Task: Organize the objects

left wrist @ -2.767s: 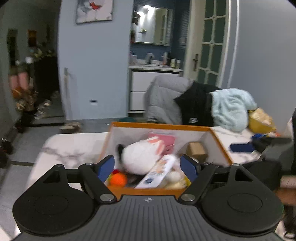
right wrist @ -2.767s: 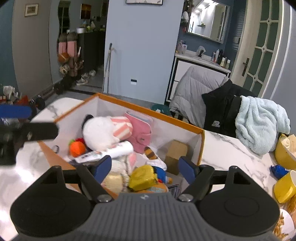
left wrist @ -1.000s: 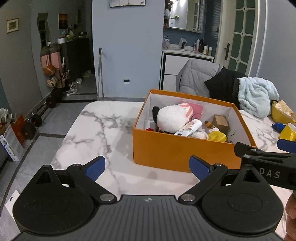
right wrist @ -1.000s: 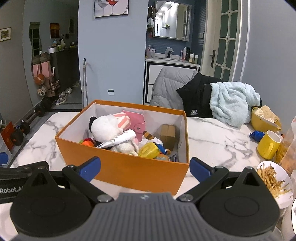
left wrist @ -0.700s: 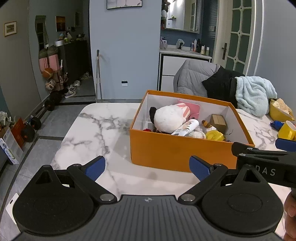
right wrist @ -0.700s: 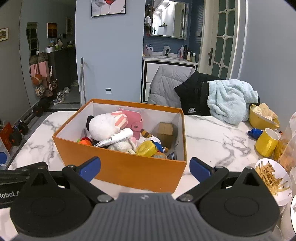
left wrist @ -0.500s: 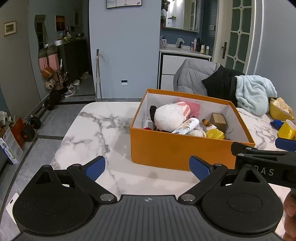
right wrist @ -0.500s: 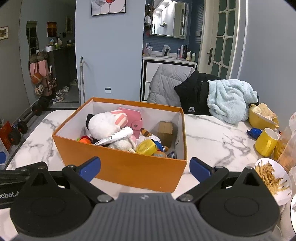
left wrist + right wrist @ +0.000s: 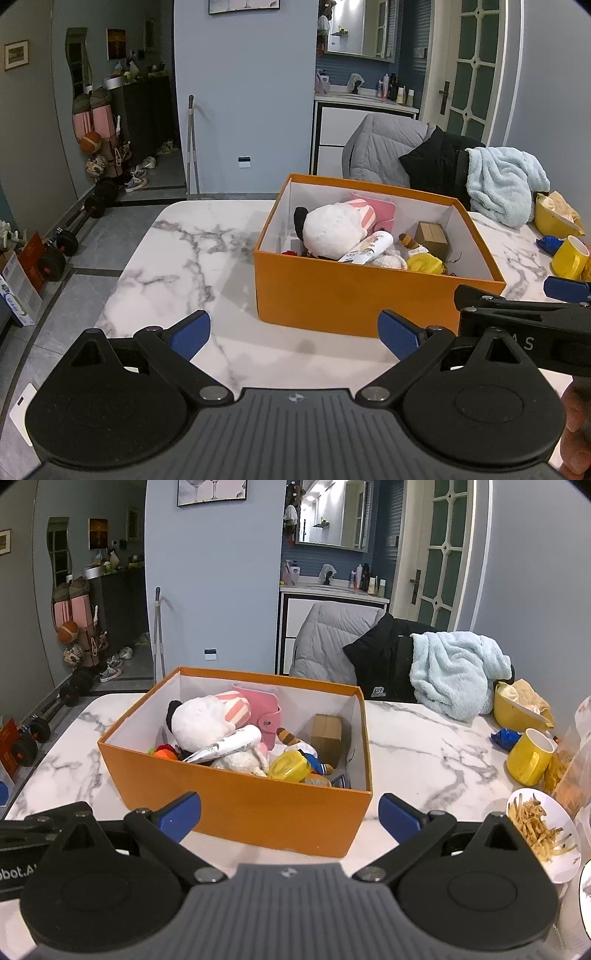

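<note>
An orange box (image 9: 343, 297) (image 9: 258, 805) stands on the marble table (image 9: 192, 254) (image 9: 424, 753). Inside lie a white plush toy (image 9: 332, 230) (image 9: 201, 716), a pink wallet (image 9: 264, 710), a white tube (image 9: 367, 247) (image 9: 229, 747), a brown carton (image 9: 430, 236) (image 9: 327, 733), a yellow item (image 9: 424, 264) (image 9: 288, 768) and an orange ball (image 9: 164, 755). My left gripper (image 9: 293, 334) is open and empty, near the box's front left. My right gripper (image 9: 290, 816) is open and empty, just before the box's front wall. Its body (image 9: 517, 332) shows in the left wrist view.
A yellow mug (image 9: 530, 757) (image 9: 570, 256), a yellow bowl (image 9: 517, 705), a blue wrapper (image 9: 504, 738), a snack bag (image 9: 576, 768) and a plate of fries (image 9: 541, 829) stand at the right. A chair with jackets and a light blue towel (image 9: 456, 672) stands behind the table.
Both grippers have pulled back from over the box to the near side of the table, still open and empty. In the last half second they barely move.
</note>
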{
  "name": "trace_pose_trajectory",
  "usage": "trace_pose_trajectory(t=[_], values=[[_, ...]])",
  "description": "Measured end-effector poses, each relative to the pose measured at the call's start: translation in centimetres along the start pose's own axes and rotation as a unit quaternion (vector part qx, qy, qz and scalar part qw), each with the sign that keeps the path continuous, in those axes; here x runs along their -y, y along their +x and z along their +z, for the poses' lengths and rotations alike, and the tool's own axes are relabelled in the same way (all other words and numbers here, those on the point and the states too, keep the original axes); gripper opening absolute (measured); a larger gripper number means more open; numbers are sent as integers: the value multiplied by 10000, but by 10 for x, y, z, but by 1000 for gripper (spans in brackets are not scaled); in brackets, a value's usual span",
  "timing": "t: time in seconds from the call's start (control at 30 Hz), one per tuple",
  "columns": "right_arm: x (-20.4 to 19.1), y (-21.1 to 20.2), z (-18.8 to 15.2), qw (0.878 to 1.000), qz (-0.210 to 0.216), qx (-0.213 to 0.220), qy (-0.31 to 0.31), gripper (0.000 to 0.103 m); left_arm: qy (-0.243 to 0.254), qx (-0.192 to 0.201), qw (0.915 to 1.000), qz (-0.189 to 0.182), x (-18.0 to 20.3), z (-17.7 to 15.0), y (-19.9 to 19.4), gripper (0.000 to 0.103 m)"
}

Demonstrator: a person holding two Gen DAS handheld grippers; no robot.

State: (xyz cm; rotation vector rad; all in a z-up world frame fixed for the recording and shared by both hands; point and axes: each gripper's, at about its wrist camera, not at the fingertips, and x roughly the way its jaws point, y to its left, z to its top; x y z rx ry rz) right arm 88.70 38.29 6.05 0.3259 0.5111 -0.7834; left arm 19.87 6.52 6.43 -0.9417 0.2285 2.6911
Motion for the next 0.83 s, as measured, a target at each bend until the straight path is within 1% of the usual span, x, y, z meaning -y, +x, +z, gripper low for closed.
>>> trace_pose_trajectory(t=[0.2,0.23,0.83], values=[[0,0,0,10000,-3,-1,-1,102,-54,-6,10000,76,0,0,0,103],[0,0,0,10000,-5,-2,-3,102,-366,-46,9981,491,0,0,0,103],[0,0,-1,10000,-18,0,-17,102,-377,-23,9979,524,1,-1,0,103]])
